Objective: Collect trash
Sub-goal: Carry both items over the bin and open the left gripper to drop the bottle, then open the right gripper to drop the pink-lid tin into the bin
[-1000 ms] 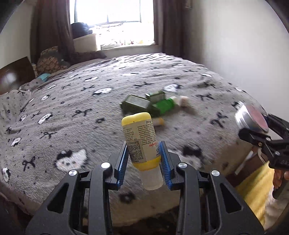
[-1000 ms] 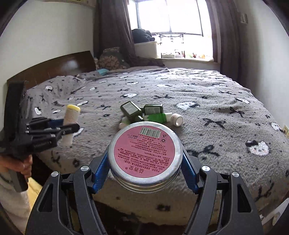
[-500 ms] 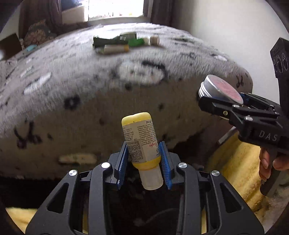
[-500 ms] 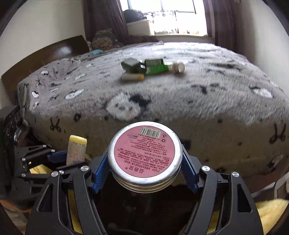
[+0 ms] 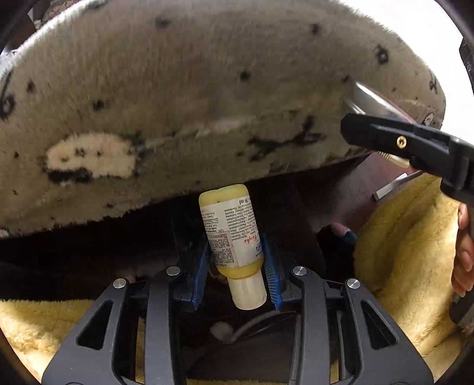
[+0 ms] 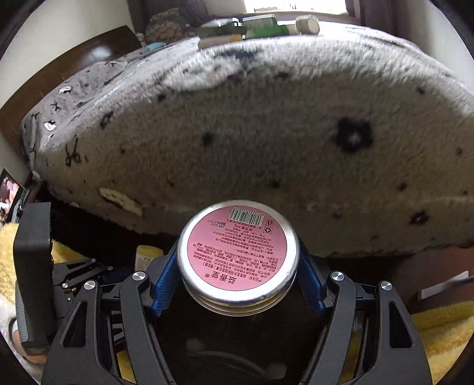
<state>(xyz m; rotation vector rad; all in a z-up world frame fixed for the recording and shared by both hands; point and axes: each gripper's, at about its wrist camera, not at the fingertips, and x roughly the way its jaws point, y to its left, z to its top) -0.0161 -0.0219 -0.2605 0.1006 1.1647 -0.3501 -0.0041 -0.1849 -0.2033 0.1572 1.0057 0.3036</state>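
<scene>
Both tools have come down from over the bed (image 6: 266, 124). The left tool (image 5: 237, 266) squeezes a yellow bottle (image 5: 229, 234); the right tool (image 6: 237, 281) squeezes a round tin (image 6: 237, 251). A dark bin seems below.

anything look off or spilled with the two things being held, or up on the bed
Nothing spilled. The yellow bottle sits slightly tilted in the left gripper, cap toward the camera; the round tin is gripped squarely by the right gripper. Several green containers lie jumbled on the blanket.
</scene>
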